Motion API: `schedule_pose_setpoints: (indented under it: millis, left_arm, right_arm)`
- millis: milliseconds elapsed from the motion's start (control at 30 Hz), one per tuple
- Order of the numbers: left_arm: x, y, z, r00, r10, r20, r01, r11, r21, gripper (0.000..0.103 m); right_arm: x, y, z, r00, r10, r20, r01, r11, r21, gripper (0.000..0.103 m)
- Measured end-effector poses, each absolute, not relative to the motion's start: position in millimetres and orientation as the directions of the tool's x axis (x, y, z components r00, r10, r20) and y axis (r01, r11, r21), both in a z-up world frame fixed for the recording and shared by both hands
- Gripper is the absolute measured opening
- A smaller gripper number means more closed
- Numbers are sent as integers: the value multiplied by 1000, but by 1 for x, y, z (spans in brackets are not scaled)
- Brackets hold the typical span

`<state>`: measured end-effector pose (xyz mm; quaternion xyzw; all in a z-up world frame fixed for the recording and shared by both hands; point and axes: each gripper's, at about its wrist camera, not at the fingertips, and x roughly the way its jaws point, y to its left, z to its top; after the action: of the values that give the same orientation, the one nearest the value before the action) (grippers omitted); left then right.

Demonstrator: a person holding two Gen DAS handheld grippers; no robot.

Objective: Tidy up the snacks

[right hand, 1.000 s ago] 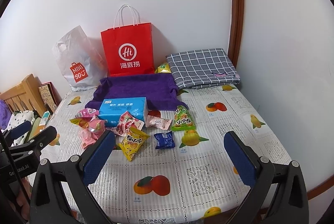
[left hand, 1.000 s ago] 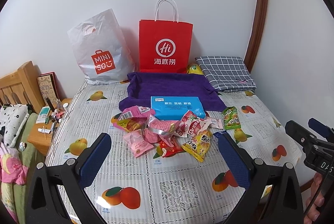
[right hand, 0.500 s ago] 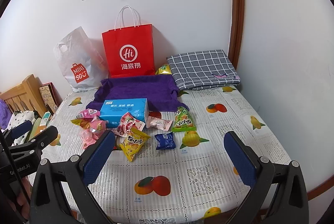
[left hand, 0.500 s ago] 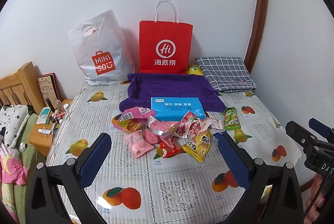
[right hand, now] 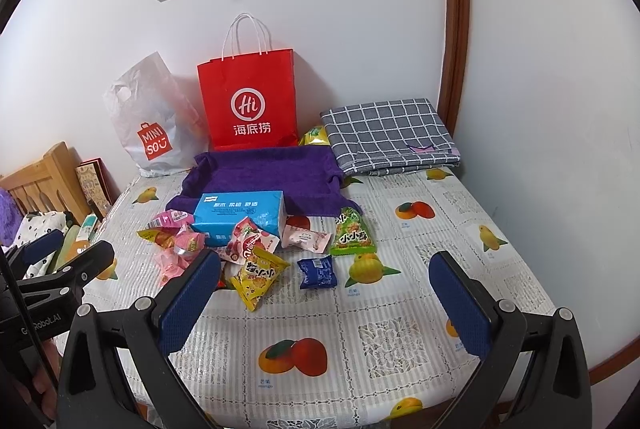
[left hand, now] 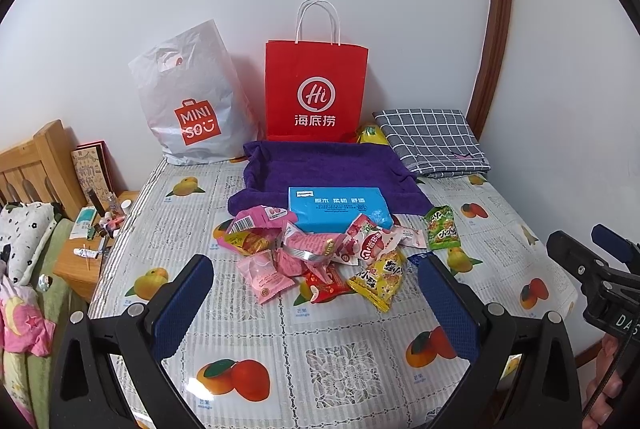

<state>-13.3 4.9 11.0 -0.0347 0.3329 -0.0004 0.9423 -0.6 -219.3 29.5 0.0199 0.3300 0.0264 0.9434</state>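
A pile of snack packets (left hand: 316, 257) lies mid-table: pink, red and yellow packs (right hand: 258, 275), a green pack (right hand: 352, 235) and a small blue pack (right hand: 317, 272). A blue tissue pack (left hand: 338, 207) rests at the front edge of a purple towel-lined tray (left hand: 324, 169). My left gripper (left hand: 316, 305) is open and empty, hovering in front of the pile. My right gripper (right hand: 326, 301) is open and empty, in front of the blue pack. Each gripper shows at the edge of the other's view.
A red paper bag (left hand: 316, 91) and a white Miniso bag (left hand: 192, 105) stand against the back wall. A folded grey checked cloth (left hand: 432, 139) lies at back right. A wooden bed and a nightstand (left hand: 92, 241) with small items stand left of the table (left hand: 340, 361).
Both grippers have drifted slightly forward toward the snacks. Nothing on the table has moved.
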Motion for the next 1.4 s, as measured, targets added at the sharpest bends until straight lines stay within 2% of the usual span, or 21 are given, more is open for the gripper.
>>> schedule_pose_setpoints:
  millis: [867,1267,1400]
  left_arm:
    - [1,11,-1,770,-20,-638,-19,998,-54,103]
    - [43,25,-40,720,-34,-693,-15,998,-65,103]
    - [60,29,-54,702,-24,-711,-23,998,-57,103]
  right_arm:
    - [9,-215,18,773,81,-629,-64,997,50,102]
    - [46,-223,-21,739,54,-672,-61,998,13,102]
    - [68,-238,-42,711,13,-703,4,1000,23,102]
